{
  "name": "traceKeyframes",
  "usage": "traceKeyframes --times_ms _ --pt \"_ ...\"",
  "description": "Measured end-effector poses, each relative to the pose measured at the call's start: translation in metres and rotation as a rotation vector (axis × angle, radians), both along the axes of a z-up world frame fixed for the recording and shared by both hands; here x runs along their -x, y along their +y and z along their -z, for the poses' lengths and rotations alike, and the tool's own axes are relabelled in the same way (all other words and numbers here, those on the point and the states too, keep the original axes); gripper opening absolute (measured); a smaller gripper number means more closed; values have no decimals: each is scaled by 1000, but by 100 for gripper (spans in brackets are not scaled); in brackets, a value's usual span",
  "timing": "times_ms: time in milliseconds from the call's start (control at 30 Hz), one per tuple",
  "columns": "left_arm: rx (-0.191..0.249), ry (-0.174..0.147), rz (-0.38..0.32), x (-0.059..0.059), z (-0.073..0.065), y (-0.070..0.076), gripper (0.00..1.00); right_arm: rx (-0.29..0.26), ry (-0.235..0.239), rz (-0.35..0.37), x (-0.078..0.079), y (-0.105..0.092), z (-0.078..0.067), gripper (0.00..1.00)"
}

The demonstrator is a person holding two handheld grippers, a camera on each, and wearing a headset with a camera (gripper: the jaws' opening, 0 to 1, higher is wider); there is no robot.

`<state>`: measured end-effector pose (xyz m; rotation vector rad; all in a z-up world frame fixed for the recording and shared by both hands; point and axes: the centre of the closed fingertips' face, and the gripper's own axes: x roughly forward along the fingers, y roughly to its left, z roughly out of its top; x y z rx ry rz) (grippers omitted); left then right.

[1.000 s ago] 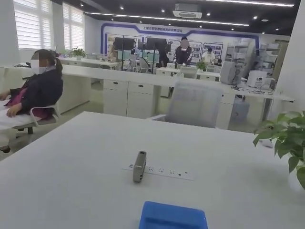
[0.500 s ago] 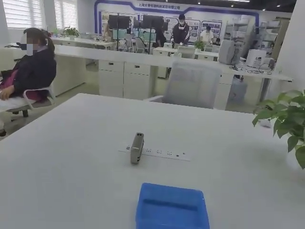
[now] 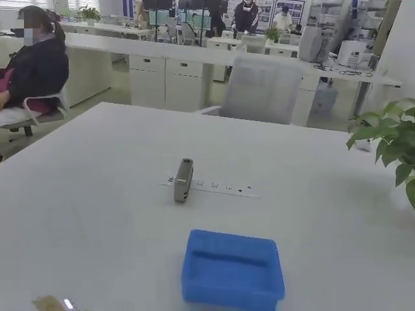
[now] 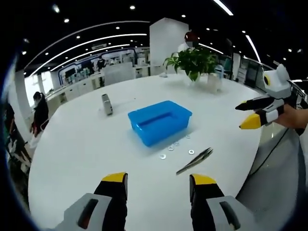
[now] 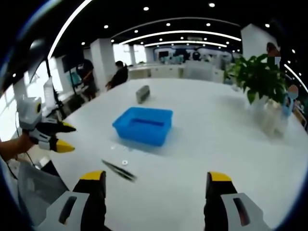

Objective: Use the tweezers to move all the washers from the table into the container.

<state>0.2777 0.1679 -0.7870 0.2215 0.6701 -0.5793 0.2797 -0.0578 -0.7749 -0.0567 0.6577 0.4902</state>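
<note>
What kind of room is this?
Probably a big open office or training lab: long white desks with drawers, an office chair, a seated person, and a power strip set into the table.

Light: bright, from ceiling strips (image 5: 192, 34) high above my right gripper (image 5: 156, 177).
Edges: my gripper views bend strongly.
Focus: head view soft.

Open office, likely: desk rows (image 3: 194, 57), swivel chair (image 3: 260, 89).

One blue plastic container (image 4: 159, 122), one pair of slim metal tweezers (image 4: 195, 160) — and roughly five small silver washers (image 4: 191, 152).
</note>
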Motion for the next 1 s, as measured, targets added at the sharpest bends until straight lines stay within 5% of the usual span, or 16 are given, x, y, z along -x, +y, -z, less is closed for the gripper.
traceKeyframes --times_ms 233,367,467,600,1000 --pt "-29 101 221 -1 20 -22 30 6 15 16 1 -7 3 83" --pt "-49 109 300 -6 32 -31 25 13 18 17 4 -8 3 83" --pt "-56 147 350 -5 44 -37 23 13 19 21 6 -10 3 83" --pt "-121 139 422 -8 55 -40 19 13 19 29 8 -11 3 83" --pt "-184 136 555 -14 72 -51 9 4 14 37 11 -9 0 83"
